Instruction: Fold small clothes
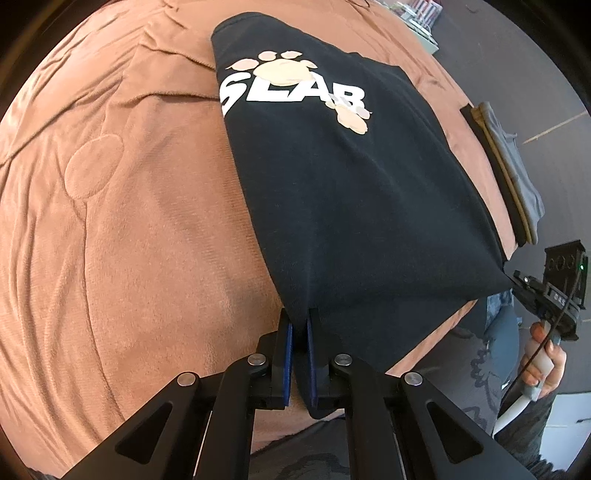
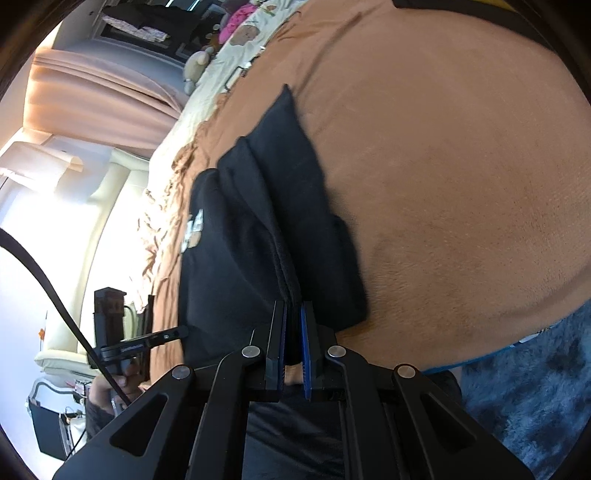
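A brown blanket point(image 1: 122, 221) covers the bed, and the black T-shirt point(image 1: 351, 192) lies on it, its far end flat and its near hem lifted off the bedding. To the right of the shirt, near the bed's edge, a small stack of folded clothes point(image 1: 513, 173) sits apart from it (a grey piece on top, with tan and dark layers under it). In the right wrist view a cream patterned bedspread point(image 2: 236, 48) shows beyond the blanket, with soft toys point(image 2: 236, 18) at its far end, peach curtains point(image 2: 92, 81) by a bright window, and blue shaggy carpet point(image 2: 535, 391) below the bed's edge. Nothing lies on the blanket between the shirt and the stack.

The shirt is already folded into a narrow panel; its long axis runs away from the person, the printed end with white letters and tan paw marks point(image 1: 295, 85) farthest off, the hem nearest. In the right wrist view its folded layers bunch in thick ridges running the same way.

The left gripper point(image 1: 300, 325) has its fingers point(image 1: 288, 343) clenched on the near-left corner of the hem, cloth pinched between the blue pads. The right gripper point(image 2: 293, 314) is likewise clamped on the near-right corner, several layers of fabric squeezed between its fingers point(image 2: 306, 332). The hem hangs stretched between the two, and each gripper shows at the edge of the other's view, with a hand point(image 1: 543, 365) on the handle
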A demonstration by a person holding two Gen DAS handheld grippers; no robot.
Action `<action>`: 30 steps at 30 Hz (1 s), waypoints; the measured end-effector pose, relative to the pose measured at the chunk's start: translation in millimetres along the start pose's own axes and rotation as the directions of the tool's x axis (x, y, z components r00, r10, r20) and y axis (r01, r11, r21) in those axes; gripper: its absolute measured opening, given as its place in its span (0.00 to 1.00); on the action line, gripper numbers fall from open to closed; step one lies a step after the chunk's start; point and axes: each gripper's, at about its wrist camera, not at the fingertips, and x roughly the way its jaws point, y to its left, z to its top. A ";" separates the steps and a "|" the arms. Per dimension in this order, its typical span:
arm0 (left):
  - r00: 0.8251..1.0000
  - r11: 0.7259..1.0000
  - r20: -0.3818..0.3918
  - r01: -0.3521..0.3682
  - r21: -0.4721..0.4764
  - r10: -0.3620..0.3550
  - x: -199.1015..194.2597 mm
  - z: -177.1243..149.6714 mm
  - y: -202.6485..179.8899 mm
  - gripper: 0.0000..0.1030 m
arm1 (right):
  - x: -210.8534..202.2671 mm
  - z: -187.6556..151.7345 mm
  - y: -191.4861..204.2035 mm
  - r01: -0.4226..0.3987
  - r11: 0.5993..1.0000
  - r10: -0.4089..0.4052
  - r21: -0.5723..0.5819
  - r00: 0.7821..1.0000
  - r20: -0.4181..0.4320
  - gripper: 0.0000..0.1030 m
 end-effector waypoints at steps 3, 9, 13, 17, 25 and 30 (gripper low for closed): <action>1.000 1.000 -0.013 -0.005 0.006 0.005 2.7 1.4 1.4 0.07 | 1.8 2.2 -0.3 0.012 1.000 -0.012 0.004 1.000 -0.003 0.03; 0.999 1.000 -0.033 -0.017 0.009 0.017 3.0 3.7 -5.7 0.08 | -13.6 5.0 8.2 0.005 1.000 -0.005 -0.014 1.000 0.016 0.03; 0.999 1.000 -0.049 -0.011 0.028 0.012 1.5 -2.3 -9.3 0.11 | -14.0 6.2 7.1 0.015 1.000 -0.015 -0.011 1.000 0.016 0.03; 0.997 1.000 -0.080 0.016 0.001 -0.016 9.0 -6.5 -6.4 0.14 | -10.9 1.9 0.4 0.000 1.000 0.000 0.014 1.000 0.005 0.03; 0.996 1.000 -0.092 0.021 0.010 -0.020 20.4 -12.5 -12.0 0.23 | -14.5 4.4 6.0 0.003 1.000 -0.003 -0.003 1.000 0.000 0.03; 0.997 0.998 -0.071 -0.010 0.058 0.014 13.0 -16.4 -15.3 0.08 | -18.2 2.5 17.0 0.027 0.998 -0.027 -0.063 1.000 0.007 0.03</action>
